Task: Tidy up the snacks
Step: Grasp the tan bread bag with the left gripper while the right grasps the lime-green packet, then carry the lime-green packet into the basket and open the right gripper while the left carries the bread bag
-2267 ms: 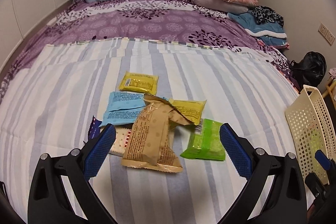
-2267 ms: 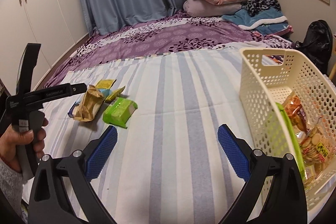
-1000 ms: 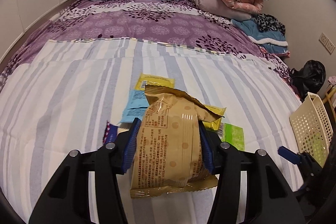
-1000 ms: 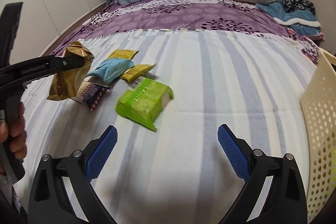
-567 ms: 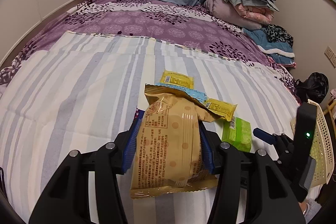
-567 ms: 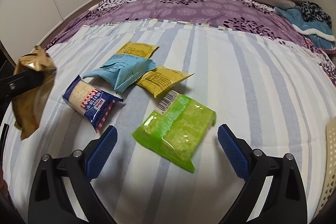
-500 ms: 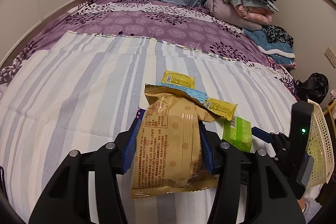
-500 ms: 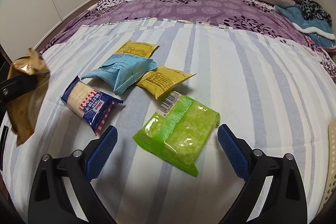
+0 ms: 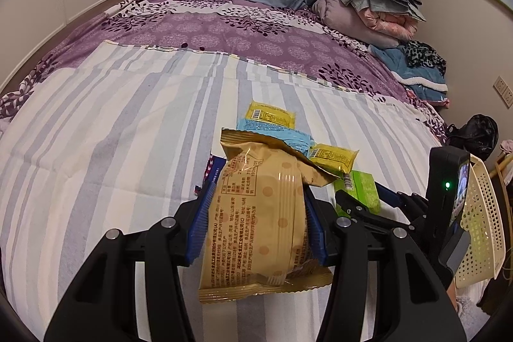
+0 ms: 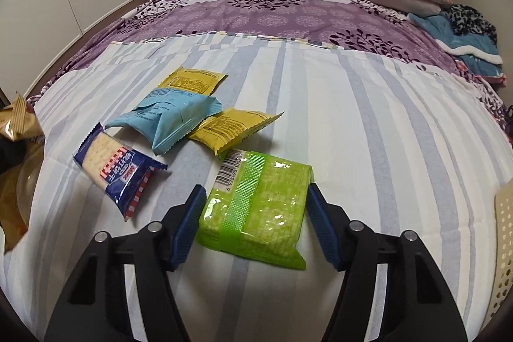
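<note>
My left gripper (image 9: 256, 226) is shut on a tan snack bag (image 9: 256, 207), held upright above the striped bed sheet. My right gripper (image 10: 256, 220) is low over the sheet and its jaws are closing. A green packet (image 10: 256, 207) lies flat between them, and both blue pads (image 10: 189, 220) touch its side edges. Behind it lie a blue-and-red cracker packet (image 10: 118, 172), a light blue packet (image 10: 170, 117) and two yellow packets (image 10: 192, 80) (image 10: 234, 125). The tan bag (image 10: 16, 124) shows at the left edge of the right wrist view.
A cream perforated basket (image 9: 481, 213) stands at the bed's right edge, its wall (image 10: 503, 229) just right of my right gripper. Folded blankets (image 9: 375, 8) are piled at the far right of the bed. A black bag (image 9: 474, 137) sits on the floor.
The left gripper closed on the tan bag and lifted it off the pile. The right gripper came in over the green packet, and its jaws narrowed from wide apart to the packet's sides.
</note>
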`<action>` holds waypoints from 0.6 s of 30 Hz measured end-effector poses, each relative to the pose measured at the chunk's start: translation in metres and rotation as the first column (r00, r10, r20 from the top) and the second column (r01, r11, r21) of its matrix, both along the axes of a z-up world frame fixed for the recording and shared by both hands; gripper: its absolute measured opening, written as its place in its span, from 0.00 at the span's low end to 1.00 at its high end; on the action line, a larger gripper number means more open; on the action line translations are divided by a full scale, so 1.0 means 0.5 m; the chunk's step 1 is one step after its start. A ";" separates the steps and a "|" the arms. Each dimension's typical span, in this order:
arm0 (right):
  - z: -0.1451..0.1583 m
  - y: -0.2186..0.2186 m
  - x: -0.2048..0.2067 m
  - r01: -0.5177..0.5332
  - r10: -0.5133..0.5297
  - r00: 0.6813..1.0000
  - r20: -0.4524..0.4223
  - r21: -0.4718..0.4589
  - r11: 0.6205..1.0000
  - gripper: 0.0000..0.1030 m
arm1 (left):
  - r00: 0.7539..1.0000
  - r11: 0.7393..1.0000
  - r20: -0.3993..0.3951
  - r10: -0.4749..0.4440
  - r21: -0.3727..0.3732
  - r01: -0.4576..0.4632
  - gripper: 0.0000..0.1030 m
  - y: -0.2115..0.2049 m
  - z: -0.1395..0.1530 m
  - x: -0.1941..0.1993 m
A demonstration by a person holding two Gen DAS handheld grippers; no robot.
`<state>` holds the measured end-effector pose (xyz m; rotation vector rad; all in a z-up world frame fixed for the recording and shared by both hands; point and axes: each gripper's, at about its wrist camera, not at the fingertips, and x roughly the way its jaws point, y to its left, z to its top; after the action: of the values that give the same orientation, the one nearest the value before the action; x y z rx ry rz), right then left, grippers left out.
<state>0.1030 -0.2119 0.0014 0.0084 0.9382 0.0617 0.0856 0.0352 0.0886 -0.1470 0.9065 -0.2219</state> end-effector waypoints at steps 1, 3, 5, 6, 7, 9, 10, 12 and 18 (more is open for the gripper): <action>0.001 -0.001 -0.005 -0.001 0.001 1.000 -0.001 0.003 1.000 0.62 | 1.000 1.000 0.002 0.000 0.001 0.000 0.52 -0.001 0.002 -0.001; 0.003 -0.006 -0.014 -0.002 0.002 1.000 -0.003 0.015 1.000 0.61 | 1.000 1.000 0.006 -0.003 0.002 0.003 0.52 -0.004 0.006 -0.003; 0.008 -0.009 -0.025 -0.002 0.002 1.000 -0.002 0.031 1.000 0.61 | 1.000 1.000 0.008 -0.007 0.002 0.007 0.52 -0.008 0.009 -0.006; 0.010 -0.012 -0.031 0.000 0.000 1.000 0.000 0.039 0.999 0.61 | 1.000 1.000 0.009 -0.009 0.002 0.009 0.52 -0.009 0.012 -0.007; 0.015 -0.016 -0.039 0.001 -0.001 1.000 0.002 0.050 0.999 0.61 | 1.000 1.000 0.011 -0.011 0.003 0.011 0.52 -0.011 0.014 -0.008; 0.022 -0.021 -0.051 0.004 -0.005 1.000 0.008 0.061 0.998 0.61 | 1.000 1.000 0.015 -0.017 0.002 0.017 0.52 -0.017 0.018 -0.012; 0.026 -0.026 -0.058 0.007 -0.008 1.000 0.013 0.067 0.998 0.61 | 1.000 1.000 0.017 -0.020 0.001 0.020 0.52 -0.020 0.020 -0.014; 0.036 -0.034 -0.070 0.013 -0.015 1.000 0.022 0.078 0.997 0.61 | 0.999 1.000 0.022 -0.027 0.003 0.027 0.52 -0.026 0.026 -0.017; 0.068 -0.061 -0.103 0.021 -0.026 0.998 0.050 0.098 0.995 0.60 | 0.998 0.999 0.040 -0.049 0.009 0.048 0.52 -0.046 0.043 -0.030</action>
<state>0.0515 -0.2424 0.0355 0.1078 0.8829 0.0854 0.0705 0.0123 0.1101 -0.1132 0.8719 -0.2657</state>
